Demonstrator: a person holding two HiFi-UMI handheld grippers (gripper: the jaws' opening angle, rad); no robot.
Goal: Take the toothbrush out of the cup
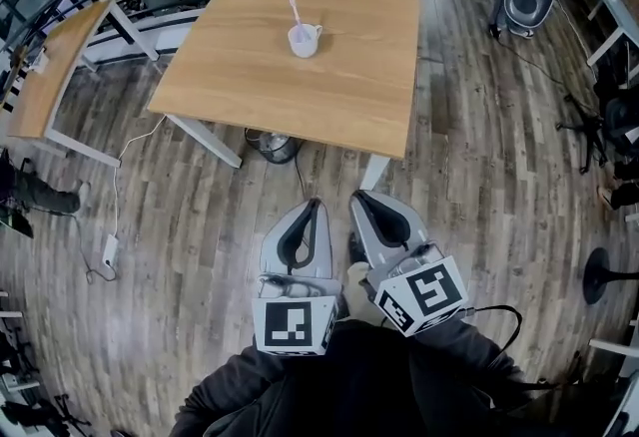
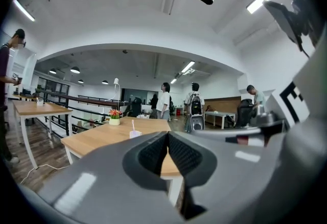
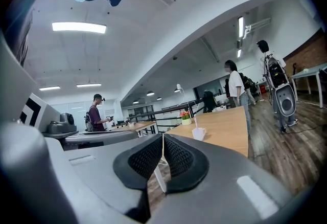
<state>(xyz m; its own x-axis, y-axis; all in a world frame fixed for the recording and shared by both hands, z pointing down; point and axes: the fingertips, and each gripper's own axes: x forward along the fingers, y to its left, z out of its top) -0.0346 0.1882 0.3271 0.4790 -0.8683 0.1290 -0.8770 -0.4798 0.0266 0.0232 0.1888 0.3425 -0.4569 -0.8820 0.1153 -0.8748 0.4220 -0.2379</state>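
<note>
where floor [image 1: 190, 216] fronts table [image 1: 300, 111], closed grippers [image 1: 314, 204] [image 1: 360, 197] hover

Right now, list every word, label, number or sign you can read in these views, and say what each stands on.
No readable text in any view.
Marker cube on the left gripper: black-and-white square pattern, no letters or digits.
Marker cube on the right gripper: the same.
Cup: plain white, no print visible.
People in the background: any print too small to read.
</note>
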